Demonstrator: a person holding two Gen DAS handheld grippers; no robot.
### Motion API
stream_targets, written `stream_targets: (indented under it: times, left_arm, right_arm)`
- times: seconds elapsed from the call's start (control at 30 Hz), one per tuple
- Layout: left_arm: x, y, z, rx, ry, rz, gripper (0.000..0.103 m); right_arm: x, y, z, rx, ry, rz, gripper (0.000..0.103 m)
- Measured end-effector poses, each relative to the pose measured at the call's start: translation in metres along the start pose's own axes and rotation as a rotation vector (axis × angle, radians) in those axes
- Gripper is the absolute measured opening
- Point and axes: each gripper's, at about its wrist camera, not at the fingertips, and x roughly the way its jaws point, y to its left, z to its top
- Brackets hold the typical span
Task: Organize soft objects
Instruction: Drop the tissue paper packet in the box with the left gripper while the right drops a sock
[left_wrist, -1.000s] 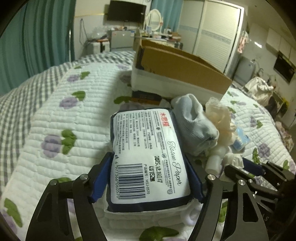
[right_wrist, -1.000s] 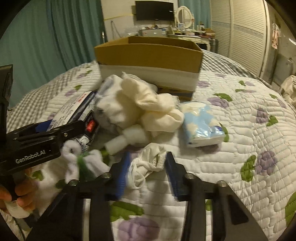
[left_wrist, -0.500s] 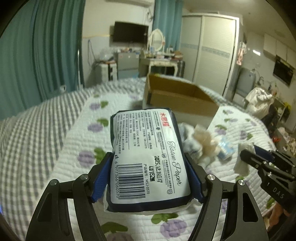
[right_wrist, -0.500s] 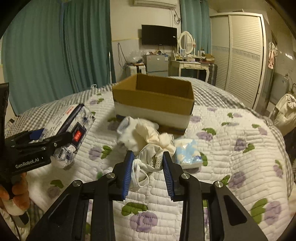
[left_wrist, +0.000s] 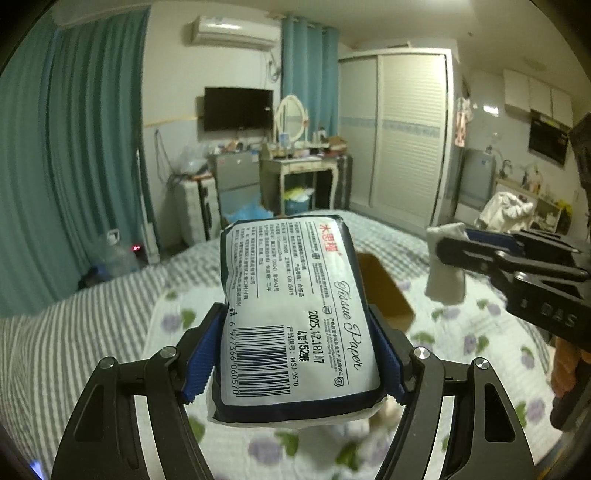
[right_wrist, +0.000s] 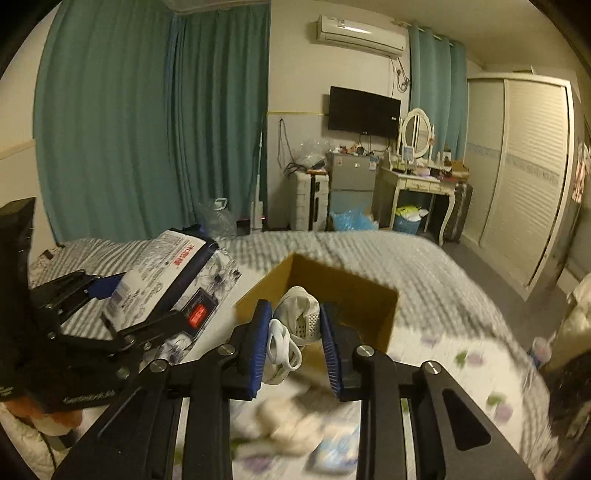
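Note:
My left gripper (left_wrist: 295, 354) is shut on a navy-and-white tissue paper pack (left_wrist: 295, 314) and holds it high above the bed; the pack also shows in the right wrist view (right_wrist: 170, 284). My right gripper (right_wrist: 295, 347) is shut on a white face mask (right_wrist: 295, 325), raised in front of the open cardboard box (right_wrist: 369, 299). From the left wrist view the mask (left_wrist: 445, 273) hangs at the right, and the box (left_wrist: 388, 291) sits partly hidden behind the pack. Soft white items (right_wrist: 288, 424) and a light blue tissue pack (right_wrist: 332, 450) lie blurred on the quilt below.
The bed has a white quilt with purple flowers (left_wrist: 461, 343) over a grey striped sheet (left_wrist: 74, 332). Teal curtains (right_wrist: 147, 129), a dressing table (right_wrist: 413, 184), a wardrobe (right_wrist: 528, 177) and a small fridge stand beyond the bed.
Both grippers have risen well above the bed with their loads, from the pile up toward the box. The pile of soft items has dropped to the bottom of both views.

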Motion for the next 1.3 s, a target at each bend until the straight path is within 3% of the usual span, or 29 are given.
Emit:
stream_targets:
  times: [0.27, 0.5, 0.67, 0.7, 0.8, 0.97, 1.17, 1.23, 1.3]
  left_arm:
    - [0.093, -0.011, 0.029, 0.027, 0.038, 0.03, 0.072]
    - [0.154, -0.019, 0.015, 0.059, 0.099, 0.038, 0.072]
    - [0.168, -0.025, 0.004, 0.075, 0.124, 0.04, 0.078]
    - [0.17, -0.025, 0.002, 0.065, 0.135, 0.042, 0.08]
    - [0.167, -0.029, 0.0, 0.052, 0.139, 0.058, 0.084]
    - [0.141, -0.03, 0.015, 0.051, 0.108, 0.067, 0.085]
    - [0.057, -0.029, 0.042, 0.028, -0.001, 0.07, 0.086]
    - [0.016, -0.029, 0.05, 0.017, -0.053, 0.076, 0.095]
    - [-0.016, -0.029, 0.051, 0.011, -0.092, 0.071, 0.095]
  right_arm:
    - [0.092, -0.057, 0.023, 0.058, 0.038, -0.019, 0.027]
    - [0.18, -0.093, -0.012, 0.116, 0.185, 0.006, 0.027]
    - [0.197, -0.104, -0.035, 0.101, 0.231, -0.014, 0.027]
    - [0.197, -0.109, -0.037, 0.11, 0.232, -0.02, 0.028]
    - [0.192, -0.122, -0.034, 0.152, 0.225, -0.051, 0.047]
    - [0.156, -0.12, -0.018, 0.179, 0.166, -0.043, 0.053]
    - [0.076, -0.1, 0.019, 0.139, 0.066, -0.085, 0.062]
    - [0.039, -0.085, 0.028, 0.098, 0.036, -0.097, 0.064]
    - [0.005, -0.071, 0.032, 0.085, 0.001, -0.109, 0.076]
